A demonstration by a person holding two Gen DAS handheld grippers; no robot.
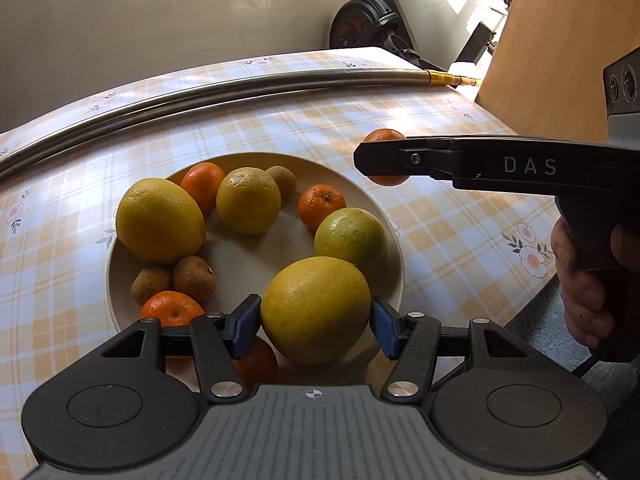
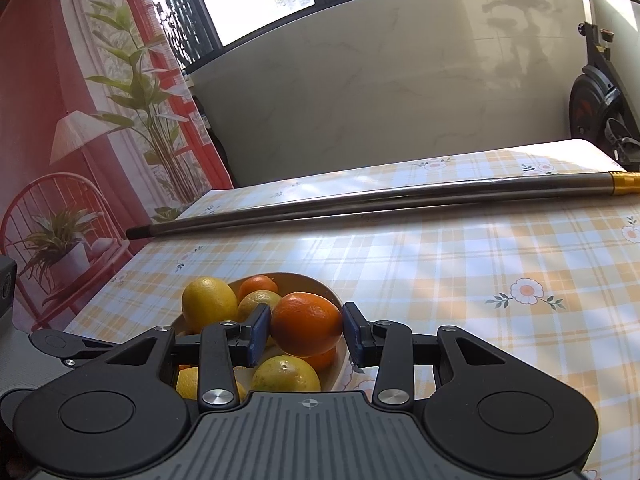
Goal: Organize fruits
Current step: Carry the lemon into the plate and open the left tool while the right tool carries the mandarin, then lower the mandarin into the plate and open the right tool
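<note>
Left gripper (image 1: 315,322): my jaws pinch a large yellow citrus (image 1: 316,310), low centre of the left view, over the near rim of the plate (image 1: 394,240).

Right gripper (image 2: 307,330): my jaws clamp a mandarin (image 2: 306,322), lower centre of the right view, above the plate's right edge.

Plate: cream, mid-frame, on the checked surface (image 1: 440,216); I count yellow citrus, mandarins and small brown fruits in it.

Metal pole (image 2: 380,200): lies across the surface, beyond the plate.

Hand (image 1: 580,292): right edge, on the right gripper's handle.
</note>
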